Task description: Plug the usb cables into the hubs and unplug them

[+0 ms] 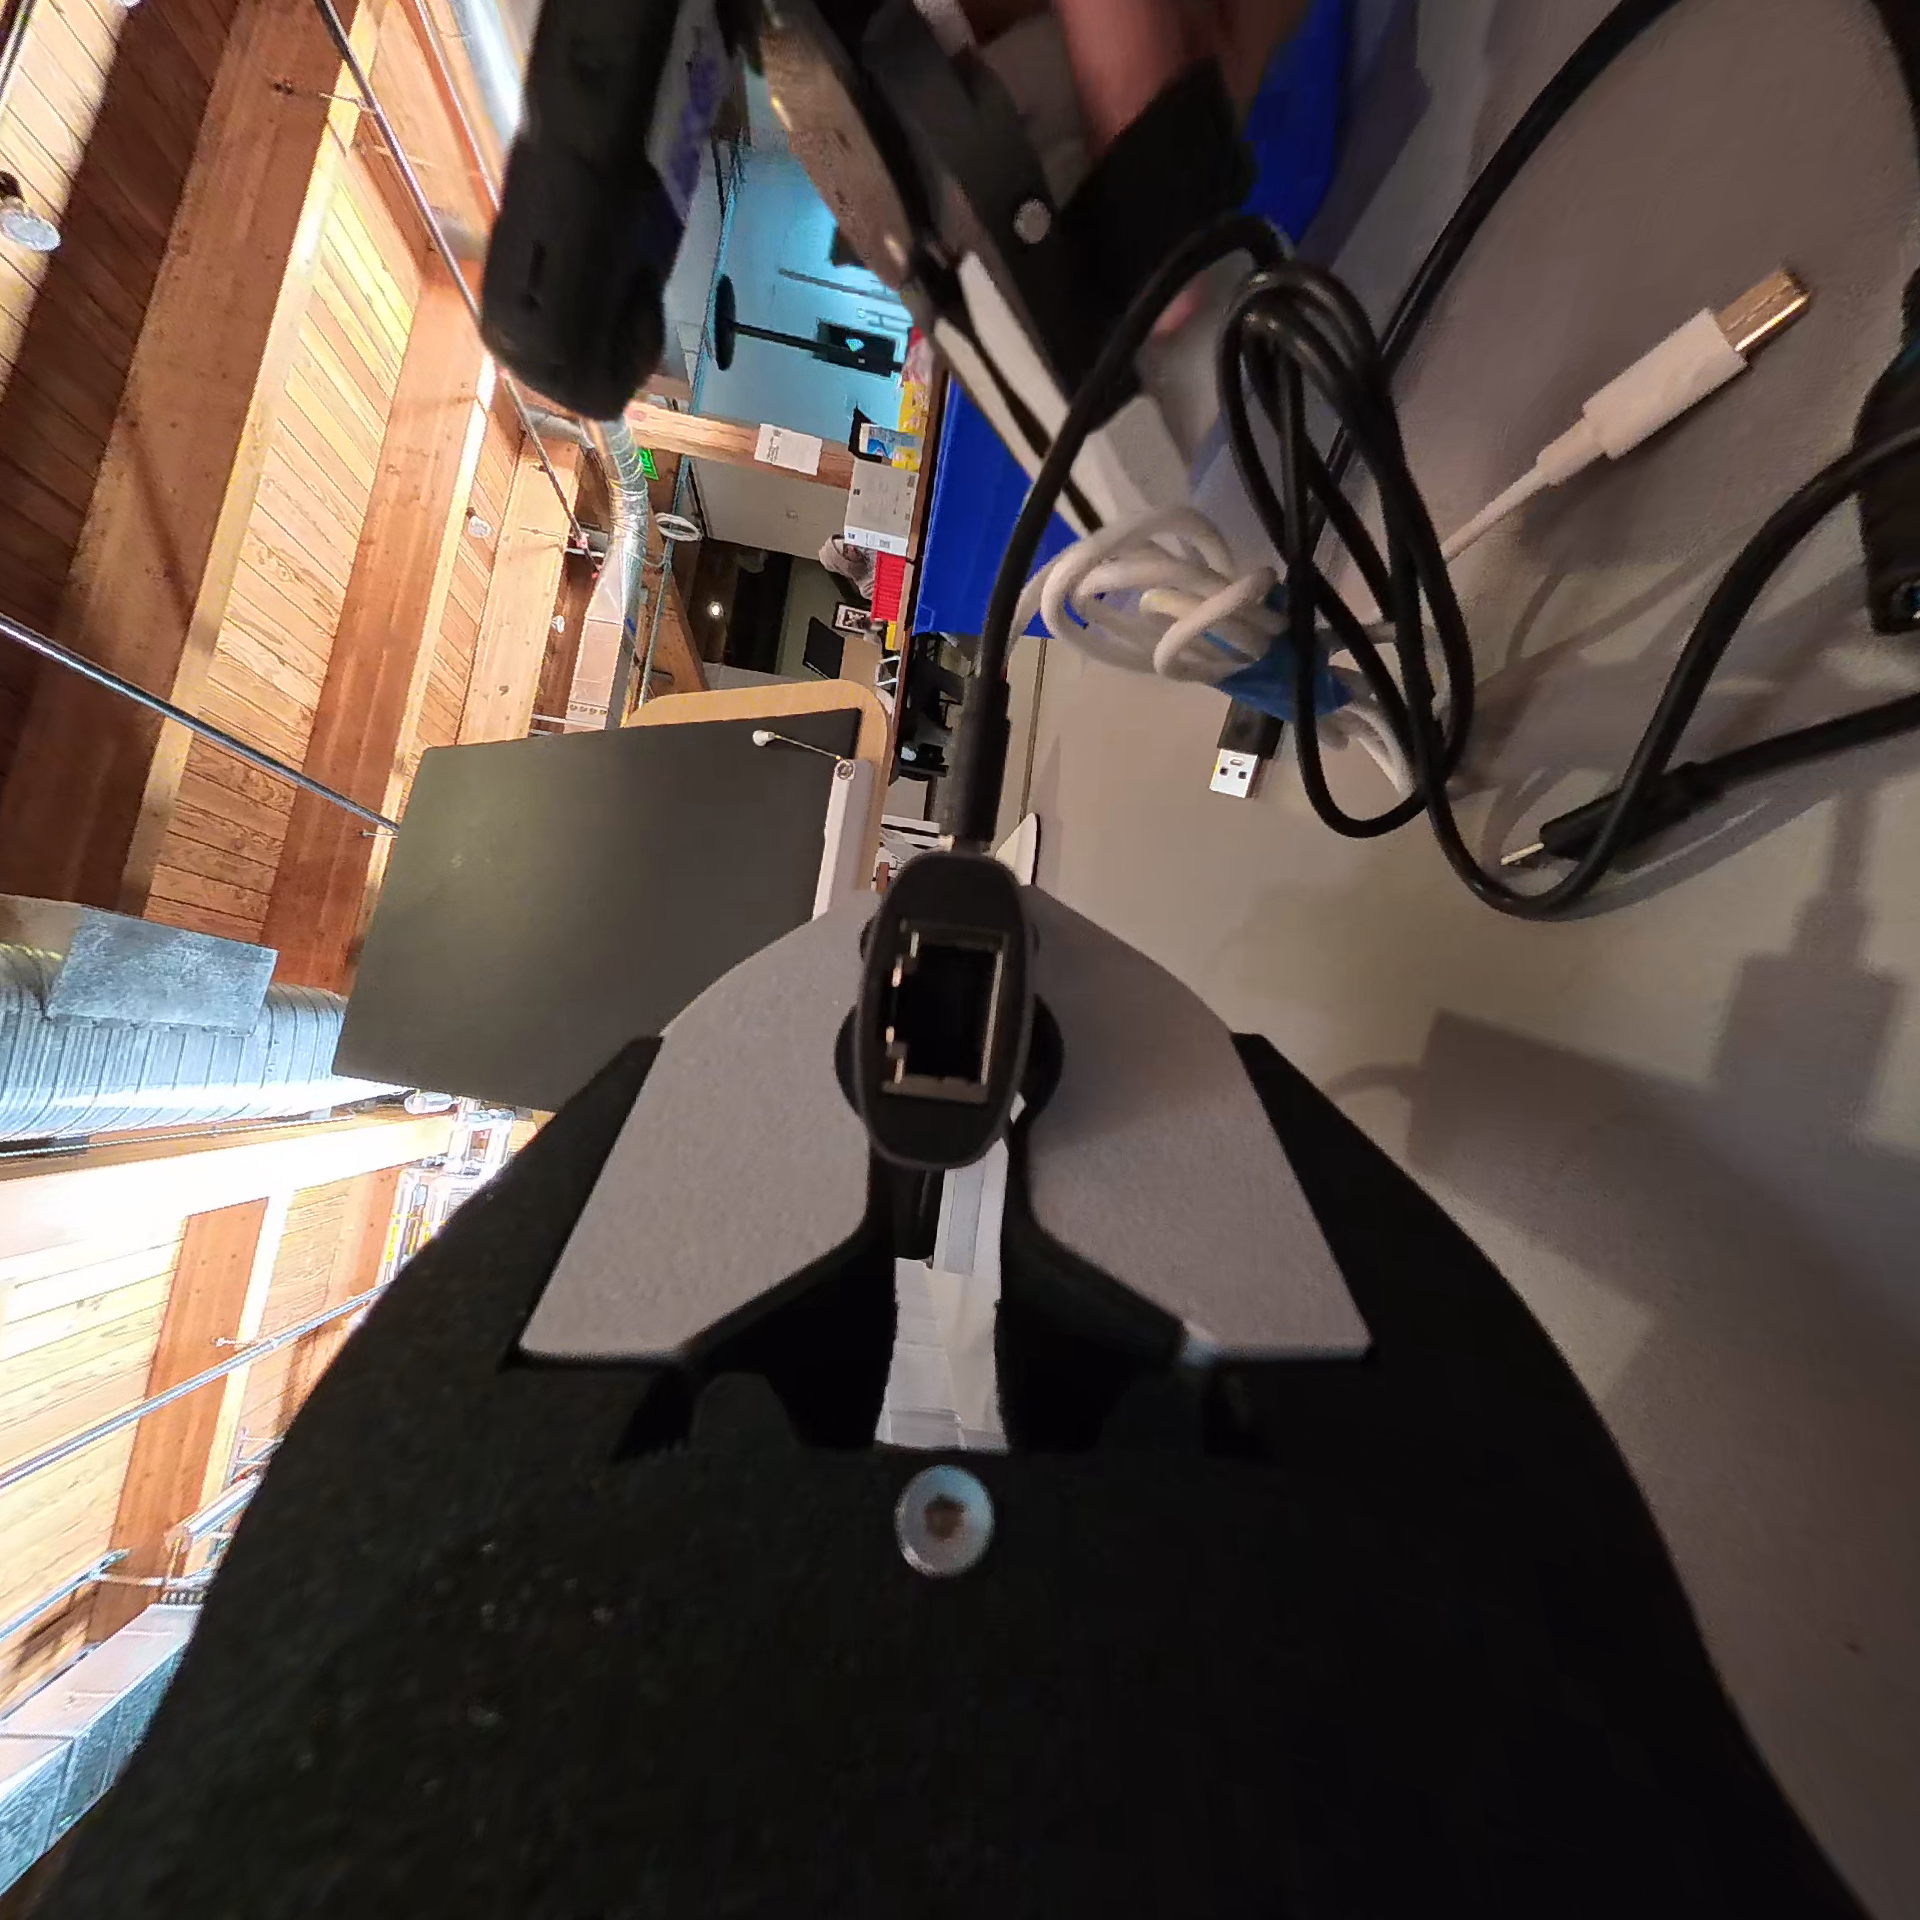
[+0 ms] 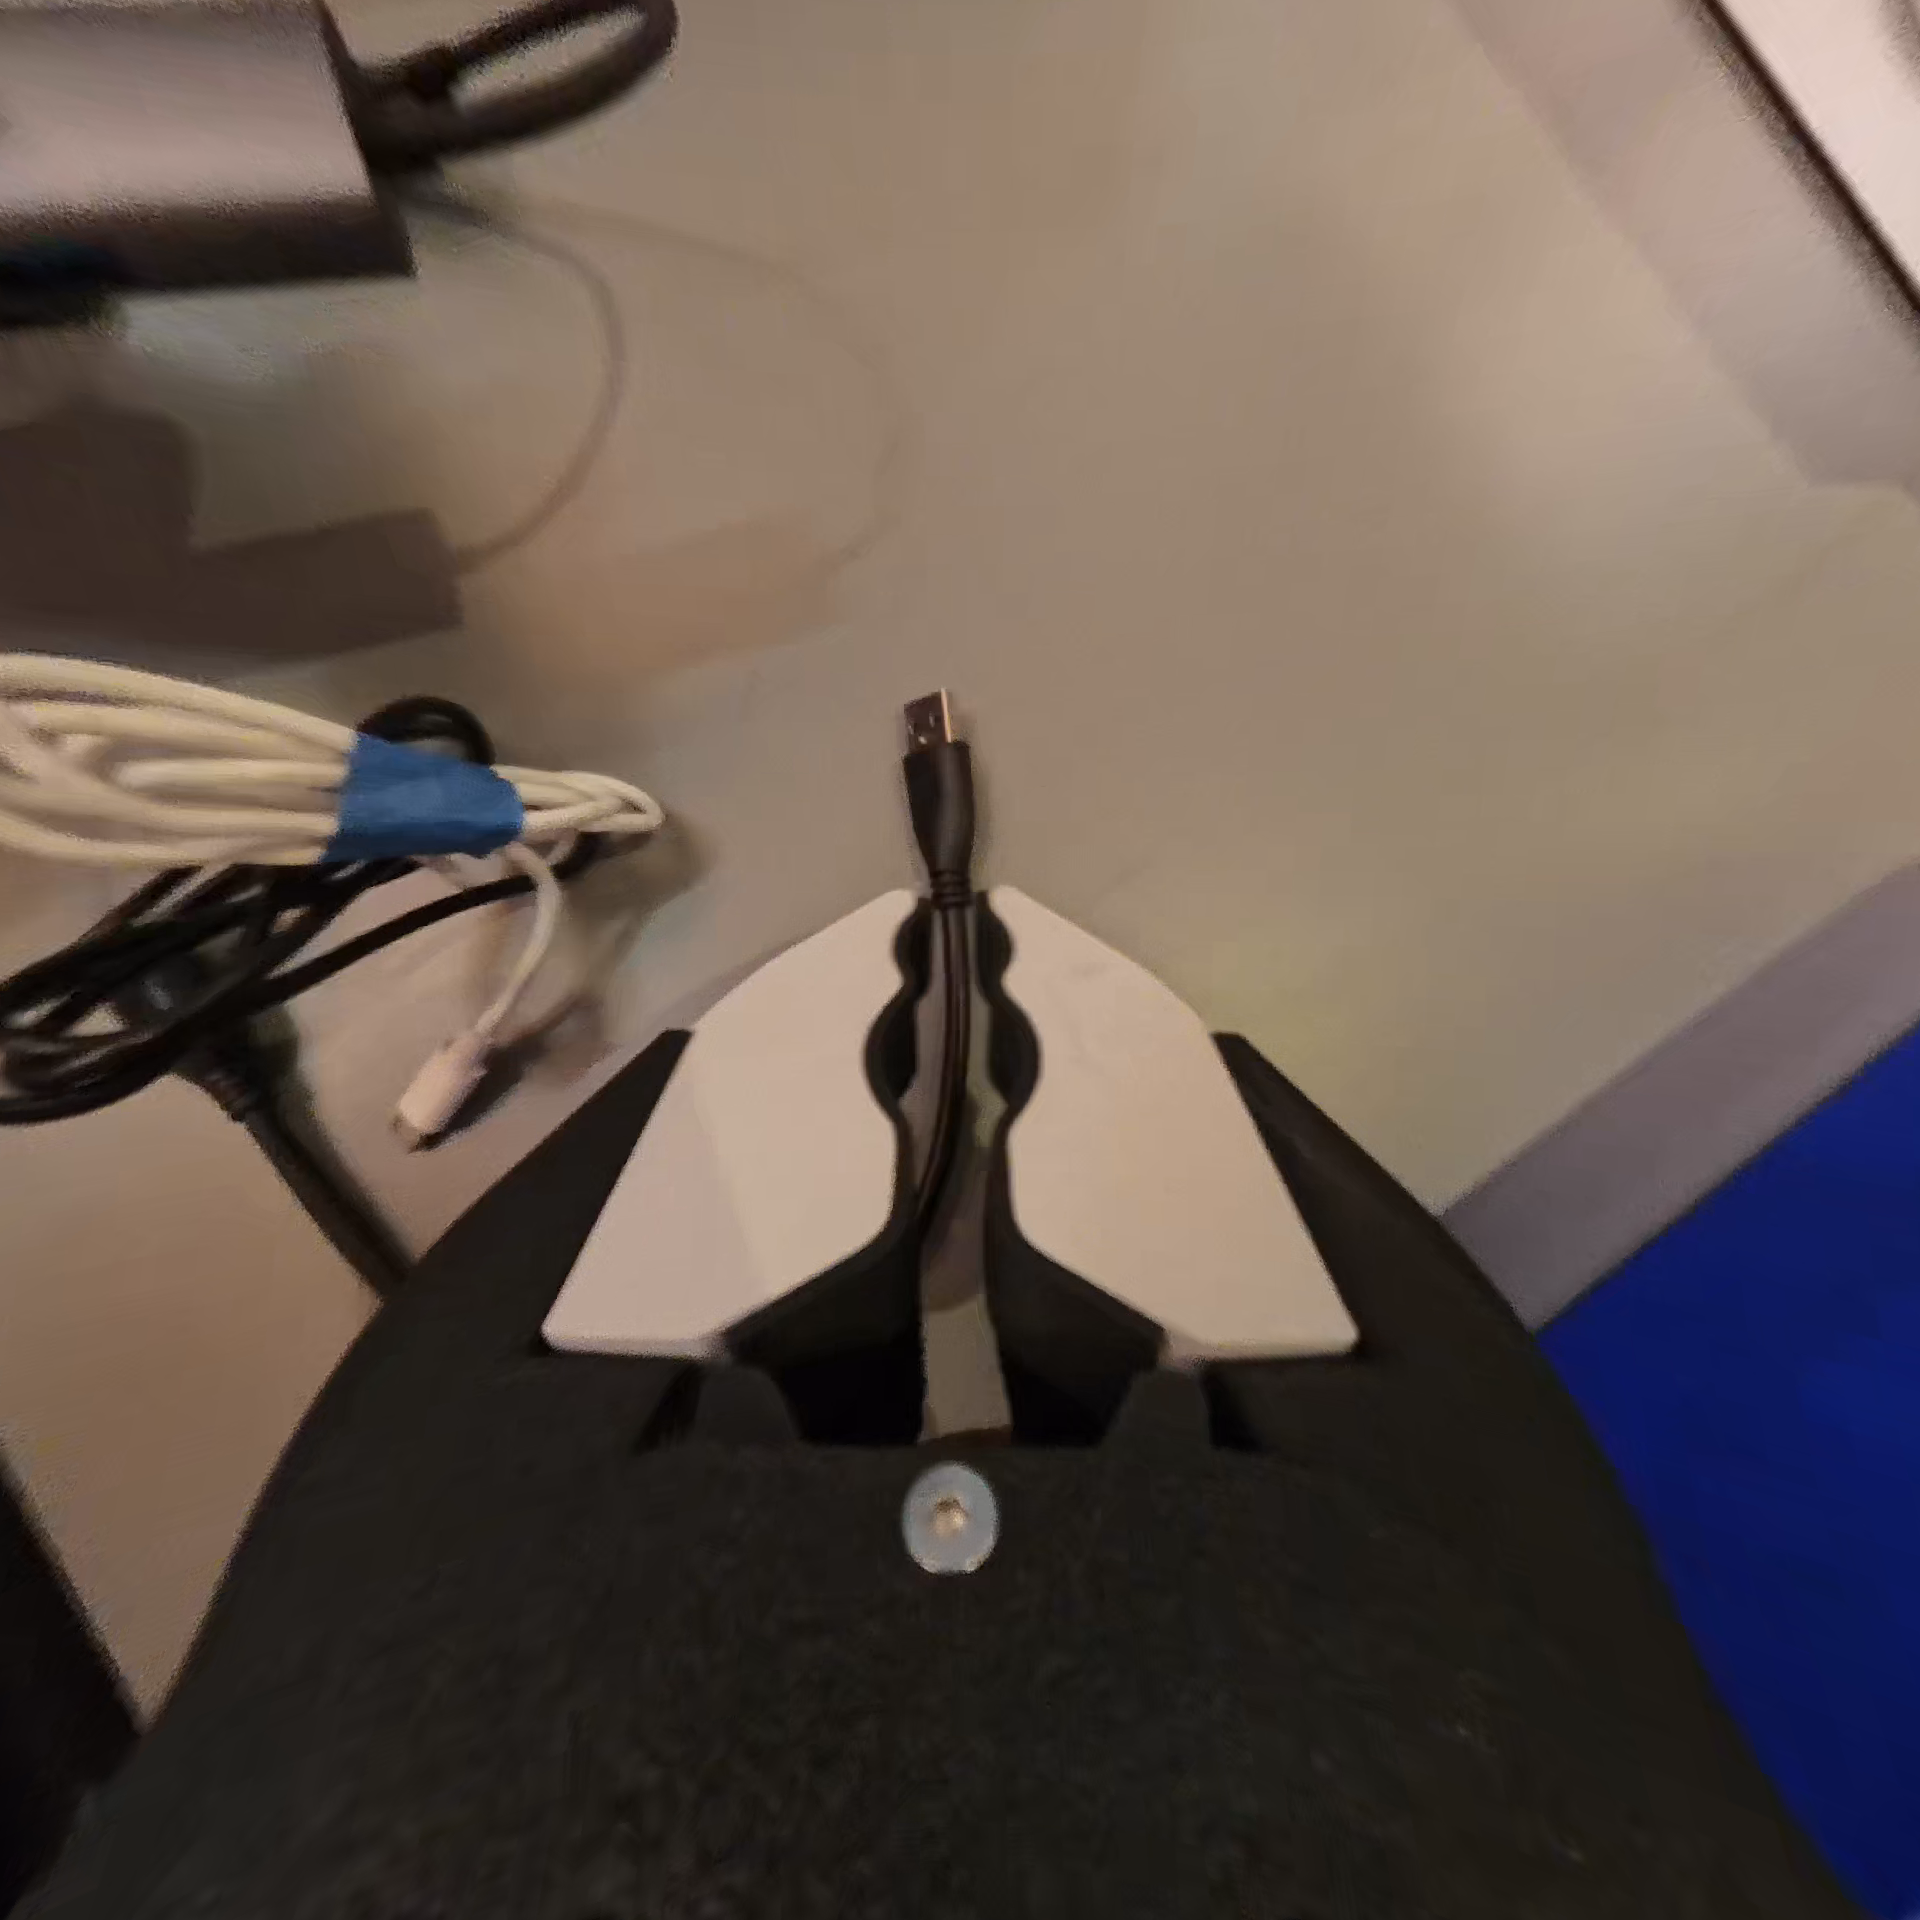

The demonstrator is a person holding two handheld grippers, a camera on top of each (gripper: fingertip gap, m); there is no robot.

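Note:
My left gripper (image 1: 940, 935) is shut on a dark grey hub (image 1: 940, 1023), held off the table with its square end port facing the camera. The hub's black lead (image 1: 997, 623) runs up and away from it. My right gripper (image 2: 948, 904) is shut on a thin black USB cable (image 2: 951, 997) just behind its plug (image 2: 935, 769), which points forward over the grey table (image 2: 1299, 623). In the left wrist view the right gripper's white finger (image 1: 1023, 395) shows blurred at the top, above the cable pile.
A white cable bundle bound with blue tape (image 2: 426, 810) lies left of the plug, also in the left wrist view (image 1: 1195, 603). A white USB plug (image 1: 1683, 358), a black USB plug (image 1: 1242, 753) and black cable loops (image 1: 1351, 623) lie on the table. A second grey hub (image 2: 187, 177) lies far left.

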